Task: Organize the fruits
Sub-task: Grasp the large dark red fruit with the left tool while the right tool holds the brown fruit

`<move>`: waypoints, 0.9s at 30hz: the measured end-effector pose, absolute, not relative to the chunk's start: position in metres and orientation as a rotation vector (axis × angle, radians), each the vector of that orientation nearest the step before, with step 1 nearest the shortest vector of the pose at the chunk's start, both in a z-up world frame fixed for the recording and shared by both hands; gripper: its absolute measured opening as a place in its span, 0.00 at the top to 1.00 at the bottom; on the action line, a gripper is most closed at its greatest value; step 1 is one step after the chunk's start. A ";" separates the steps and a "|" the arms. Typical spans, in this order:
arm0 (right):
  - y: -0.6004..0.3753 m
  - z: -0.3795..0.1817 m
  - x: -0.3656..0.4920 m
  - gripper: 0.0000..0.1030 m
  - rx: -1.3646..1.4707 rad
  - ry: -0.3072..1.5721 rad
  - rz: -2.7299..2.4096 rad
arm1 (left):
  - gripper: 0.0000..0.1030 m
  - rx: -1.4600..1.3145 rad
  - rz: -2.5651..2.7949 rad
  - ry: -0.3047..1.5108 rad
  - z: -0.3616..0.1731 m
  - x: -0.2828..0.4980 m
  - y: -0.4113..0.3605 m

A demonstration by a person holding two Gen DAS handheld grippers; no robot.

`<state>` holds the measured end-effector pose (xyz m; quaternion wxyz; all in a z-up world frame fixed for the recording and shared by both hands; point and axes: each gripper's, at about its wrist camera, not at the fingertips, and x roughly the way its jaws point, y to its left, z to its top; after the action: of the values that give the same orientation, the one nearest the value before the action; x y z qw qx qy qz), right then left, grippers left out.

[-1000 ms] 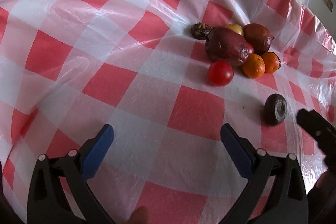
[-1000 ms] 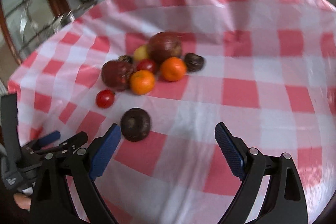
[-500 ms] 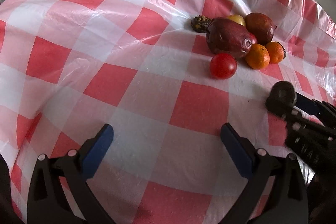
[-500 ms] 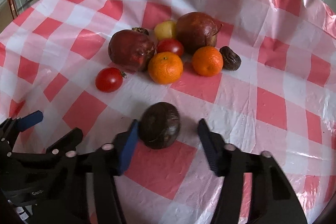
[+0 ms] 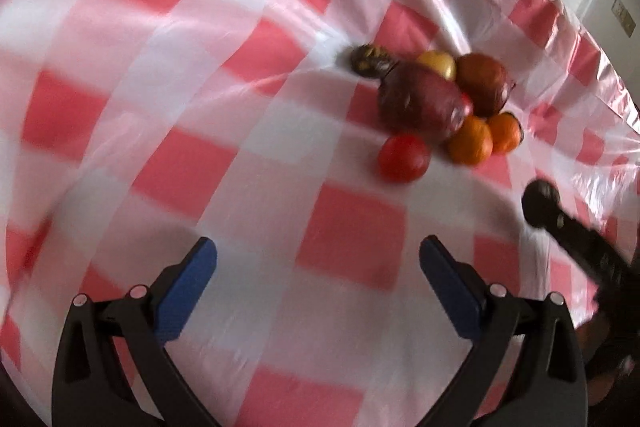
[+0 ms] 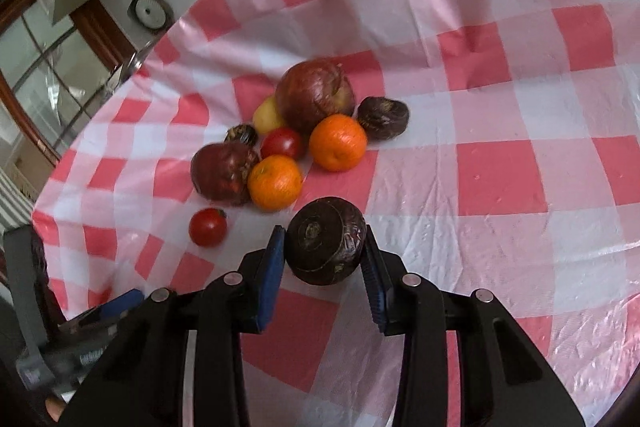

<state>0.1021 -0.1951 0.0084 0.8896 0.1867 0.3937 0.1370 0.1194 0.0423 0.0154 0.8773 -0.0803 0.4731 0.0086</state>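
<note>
Fruits of several kinds lie on the red-and-white checked plastic tablecloth (image 6: 500, 179), most of them in one cluster. Our right gripper (image 6: 325, 259) points downward over the cloth, its blue pads clamped on a round, dark purple-brown wrinkled fruit (image 6: 326, 247), which sits just in front of the cluster. Our left gripper (image 5: 318, 279) also tilts down toward the cloth, its blue-padded tongs wide apart with only cloth between them.

The left wrist view is blurred; there the right gripper shows only as a dark bar at the right edge, with the held fruit as a dark blob. In the right wrist view the left gripper is cut off at the lower left corner.

In the cluster we count two large dark red fruits (image 6: 316, 95), two oranges (image 6: 338, 143), two red tomatoes (image 6: 208, 227), one apart at the near side, one yellow fruit (image 6: 268, 117) half hidden, and two small dark shrivelled fruits (image 6: 383, 117).
</note>
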 end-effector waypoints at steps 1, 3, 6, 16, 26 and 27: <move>-0.196 0.008 0.102 0.64 0.394 0.815 0.284 | 0.01 -0.148 0.026 0.966 0.019 0.127 0.037; -0.197 0.008 0.102 0.64 0.400 0.816 0.288 | 0.01 -0.114 0.030 0.934 0.028 0.146 0.022; -0.197 0.008 0.102 0.64 0.401 0.816 0.291 | 0.01 -0.062 0.032 0.909 0.035 0.174 0.000; -0.194 0.006 0.104 0.64 0.389 0.834 0.296 | 0.02 -0.033 0.039 0.886 0.041 0.215 -0.016; -0.193 0.006 0.105 0.64 0.388 0.835 0.295 | 0.08 -0.078 0.005 0.943 0.026 0.222 -0.019; -0.193 0.006 0.105 0.64 0.387 0.835 0.295 | 0.09 -0.091 -0.002 0.944 0.024 0.223 -0.017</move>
<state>0.1047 -0.1931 0.0055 0.8854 0.1862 0.4015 0.1419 0.2231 -0.0167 0.0245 0.8897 -0.0439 0.4545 -0.0010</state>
